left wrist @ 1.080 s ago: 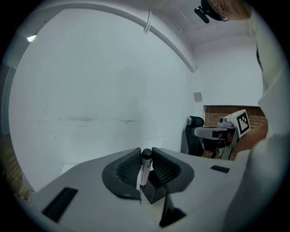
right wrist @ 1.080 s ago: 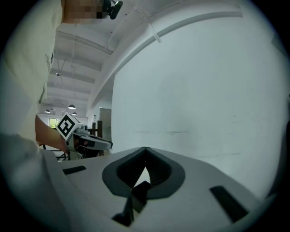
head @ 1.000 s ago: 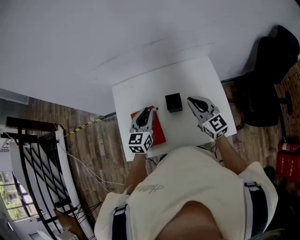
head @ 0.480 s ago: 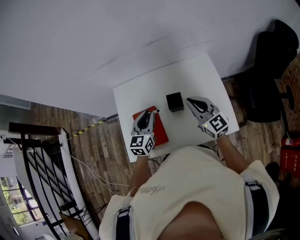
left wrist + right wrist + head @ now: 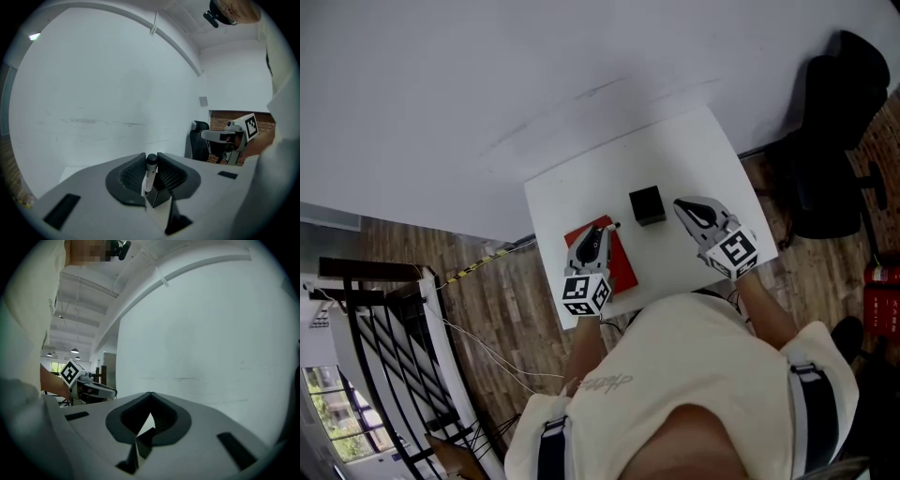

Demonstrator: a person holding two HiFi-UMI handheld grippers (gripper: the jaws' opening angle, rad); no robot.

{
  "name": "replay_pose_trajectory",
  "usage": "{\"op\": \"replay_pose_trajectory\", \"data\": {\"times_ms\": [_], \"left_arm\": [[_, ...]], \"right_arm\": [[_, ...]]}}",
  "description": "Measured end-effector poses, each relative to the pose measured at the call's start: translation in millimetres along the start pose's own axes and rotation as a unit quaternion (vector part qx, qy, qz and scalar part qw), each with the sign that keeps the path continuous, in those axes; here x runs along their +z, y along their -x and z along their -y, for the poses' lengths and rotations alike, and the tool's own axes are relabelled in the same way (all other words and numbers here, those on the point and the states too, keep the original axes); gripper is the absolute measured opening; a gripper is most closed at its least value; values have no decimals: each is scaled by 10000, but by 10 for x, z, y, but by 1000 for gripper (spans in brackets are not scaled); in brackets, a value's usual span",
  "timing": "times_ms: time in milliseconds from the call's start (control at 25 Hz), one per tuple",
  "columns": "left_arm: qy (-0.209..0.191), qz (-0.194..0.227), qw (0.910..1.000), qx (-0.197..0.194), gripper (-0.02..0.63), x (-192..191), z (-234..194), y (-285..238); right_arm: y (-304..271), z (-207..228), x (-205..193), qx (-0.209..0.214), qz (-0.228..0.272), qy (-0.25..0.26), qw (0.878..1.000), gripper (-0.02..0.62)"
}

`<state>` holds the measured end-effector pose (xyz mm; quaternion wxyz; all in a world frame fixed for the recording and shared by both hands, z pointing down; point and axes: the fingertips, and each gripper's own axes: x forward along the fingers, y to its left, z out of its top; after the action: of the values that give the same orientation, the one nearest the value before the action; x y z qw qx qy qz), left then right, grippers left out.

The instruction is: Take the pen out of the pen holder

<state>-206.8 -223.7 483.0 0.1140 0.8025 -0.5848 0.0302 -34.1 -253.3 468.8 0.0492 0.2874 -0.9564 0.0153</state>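
Left gripper [image 5: 151,158]: fingers gripped the upright pen [image 5: 149,176].
Right gripper [image 5: 151,395]: fingers were pressed together, empty.
Pen holder [image 5: 647,204]: stood on the worktop [image 5: 694,150] between the grippers.

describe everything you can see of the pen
The pen is slim, with a pale barrel and a rounded black cap on top, plastic by its look. It stands nearly upright, clamped between the fingers of the left gripper, which press on its sides. Its lower end is hidden. It is held over the red notebook's edge, apart from the black pen holder.
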Motion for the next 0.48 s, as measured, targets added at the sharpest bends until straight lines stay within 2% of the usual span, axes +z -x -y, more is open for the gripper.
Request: {"op": "replay_pose_trajectory", "data": {"times_ms": [480], "left_arm": [[61, 0, 10000, -65, 89, -35, 35, 44]], "right_arm": [[17, -34, -34, -3, -15, -8, 10000, 8]]}}
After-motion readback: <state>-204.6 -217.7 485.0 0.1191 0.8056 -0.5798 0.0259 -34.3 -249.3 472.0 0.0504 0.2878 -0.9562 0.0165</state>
